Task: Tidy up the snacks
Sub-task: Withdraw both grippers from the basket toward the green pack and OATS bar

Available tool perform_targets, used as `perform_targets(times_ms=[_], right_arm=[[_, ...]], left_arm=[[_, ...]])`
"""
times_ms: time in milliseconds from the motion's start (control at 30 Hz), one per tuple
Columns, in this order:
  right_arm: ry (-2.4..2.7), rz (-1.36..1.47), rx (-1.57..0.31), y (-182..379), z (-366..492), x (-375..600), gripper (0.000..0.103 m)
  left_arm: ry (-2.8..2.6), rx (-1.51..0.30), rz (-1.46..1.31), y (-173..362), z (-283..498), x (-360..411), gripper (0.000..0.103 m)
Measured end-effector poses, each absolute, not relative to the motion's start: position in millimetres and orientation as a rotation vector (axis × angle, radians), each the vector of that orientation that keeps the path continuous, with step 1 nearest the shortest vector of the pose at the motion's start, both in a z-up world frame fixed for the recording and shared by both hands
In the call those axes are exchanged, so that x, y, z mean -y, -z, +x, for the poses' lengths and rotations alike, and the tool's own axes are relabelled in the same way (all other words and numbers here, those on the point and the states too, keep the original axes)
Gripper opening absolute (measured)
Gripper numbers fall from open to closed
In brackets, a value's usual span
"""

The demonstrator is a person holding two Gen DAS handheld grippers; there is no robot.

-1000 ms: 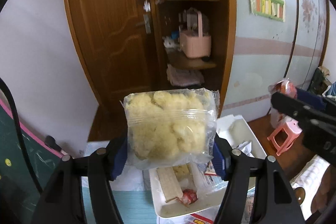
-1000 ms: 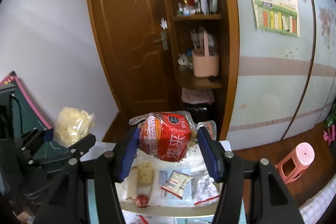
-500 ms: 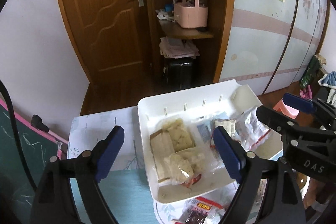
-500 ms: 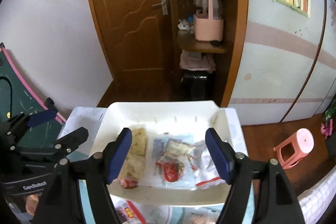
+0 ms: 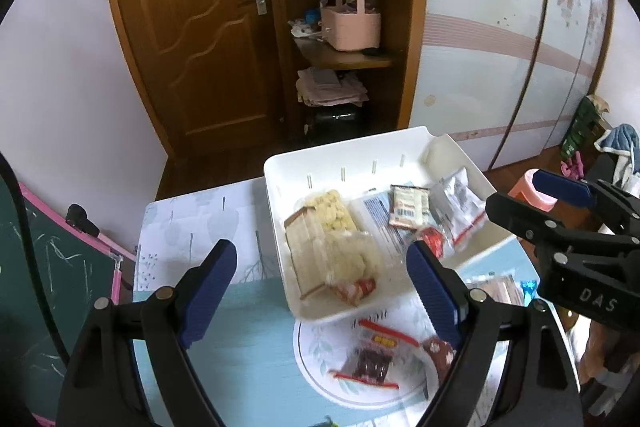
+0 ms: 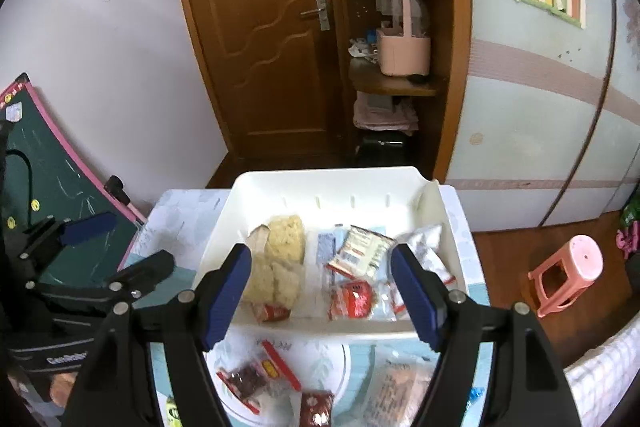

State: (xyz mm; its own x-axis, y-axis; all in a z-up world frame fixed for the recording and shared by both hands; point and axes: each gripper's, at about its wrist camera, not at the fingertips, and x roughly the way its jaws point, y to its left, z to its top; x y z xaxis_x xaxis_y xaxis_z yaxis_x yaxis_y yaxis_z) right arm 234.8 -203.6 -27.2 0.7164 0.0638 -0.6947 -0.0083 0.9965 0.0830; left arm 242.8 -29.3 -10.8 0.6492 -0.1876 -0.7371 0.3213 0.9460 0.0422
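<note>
A white tray (image 5: 344,163) (image 6: 328,187) on the table holds several snack packets: a pale yellow puffed snack bag (image 5: 344,251) (image 6: 276,275), a red packet (image 6: 352,299) (image 5: 432,239), and white sachets (image 6: 360,247). My left gripper (image 5: 320,279) is open and empty above the tray's near left part. My right gripper (image 6: 322,287) is open and empty above the tray's front edge. Each gripper shows in the other's view, the right one (image 5: 560,203) and the left one (image 6: 116,243).
A round plate (image 5: 320,383) (image 6: 348,367) in front of the tray holds a dark snack bag with red seals (image 5: 372,359) (image 6: 248,379) and a brown packet (image 6: 316,407). A chalkboard (image 6: 40,171) leans at left. A pink stool (image 6: 568,275) stands right.
One second ago the left gripper held the yellow puffed bag and the right held the red packet; both opened, the packets now lie in the tray, and both grippers have pulled back.
</note>
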Motion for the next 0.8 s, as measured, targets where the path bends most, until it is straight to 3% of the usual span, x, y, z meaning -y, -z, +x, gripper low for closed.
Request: perform_targets(times_ms=[267, 800], right_arm=[[0.015, 0.118, -0.790, 50, 177, 213, 0.073], [0.107, 0.152, -0.890, 110, 80, 228, 0.073]], left_arm=[[0.310, -0.823, 0.134, 25, 190, 14, 0.086], [0.195, -0.878, 0.131, 108, 109, -15, 0.086]])
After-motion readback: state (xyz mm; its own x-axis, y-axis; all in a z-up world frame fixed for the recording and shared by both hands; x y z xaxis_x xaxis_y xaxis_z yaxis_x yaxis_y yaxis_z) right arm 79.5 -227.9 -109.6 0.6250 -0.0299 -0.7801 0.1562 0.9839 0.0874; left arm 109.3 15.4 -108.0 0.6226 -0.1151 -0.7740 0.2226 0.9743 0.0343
